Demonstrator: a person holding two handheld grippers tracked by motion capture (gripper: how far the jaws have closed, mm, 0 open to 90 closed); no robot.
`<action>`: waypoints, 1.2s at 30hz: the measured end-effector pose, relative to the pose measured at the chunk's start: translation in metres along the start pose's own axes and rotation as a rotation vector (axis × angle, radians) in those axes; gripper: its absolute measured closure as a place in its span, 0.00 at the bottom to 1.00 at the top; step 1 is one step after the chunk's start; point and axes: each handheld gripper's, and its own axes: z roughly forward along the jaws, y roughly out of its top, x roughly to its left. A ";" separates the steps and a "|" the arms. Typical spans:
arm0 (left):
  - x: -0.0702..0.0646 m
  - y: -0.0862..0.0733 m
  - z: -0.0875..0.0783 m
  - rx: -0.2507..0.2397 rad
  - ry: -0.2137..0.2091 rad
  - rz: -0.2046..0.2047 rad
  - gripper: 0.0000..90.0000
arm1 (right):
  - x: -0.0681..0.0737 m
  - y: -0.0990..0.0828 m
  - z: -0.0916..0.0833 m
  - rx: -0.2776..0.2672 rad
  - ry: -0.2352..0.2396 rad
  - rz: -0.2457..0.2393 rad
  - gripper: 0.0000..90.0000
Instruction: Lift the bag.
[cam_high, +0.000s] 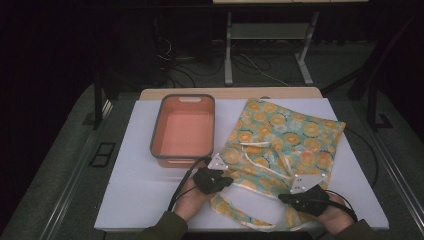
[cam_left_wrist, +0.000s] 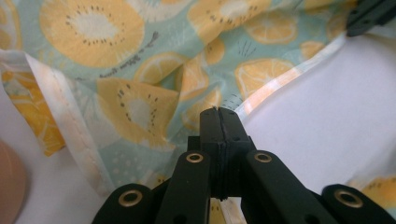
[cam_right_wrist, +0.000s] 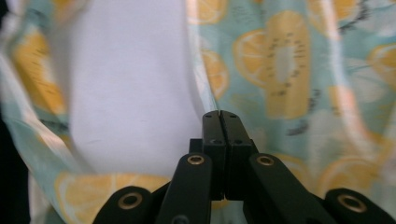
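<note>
Citrus-print apron (cam_high: 280, 135) lies centre-right on white counter (cam_high: 130, 200). Left tongs (cam_high: 216, 181) and right tongs (cam_high: 300, 198) both clenched on its near hem; thin pinch may slip, fabric bunches.

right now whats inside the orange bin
Nothing can be seen inside the orange bin: its floor and inner walls look bare. The fruit-print apron lies beside it on the white table, not in it.

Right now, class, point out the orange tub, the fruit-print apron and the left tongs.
orange tub (cam_high: 183, 131), high view, on its bare floor.
fruit-print apron (cam_high: 287, 132), high view, on the flat printed cloth.
left tongs (cam_left_wrist: 219, 122), left gripper view, at the closed tips.
</note>
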 end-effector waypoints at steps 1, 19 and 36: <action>0.000 0.001 -0.001 -0.012 0.003 0.000 1.00 | -0.002 0.000 -0.001 -0.009 -0.004 0.007 1.00; 0.009 0.035 -0.021 -0.198 0.036 -0.021 1.00 | -0.047 0.015 -0.026 -0.234 -0.146 0.110 1.00; 0.031 0.097 -0.054 -0.411 0.111 -0.035 1.00 | -0.092 0.062 -0.057 -0.446 -0.275 0.148 1.00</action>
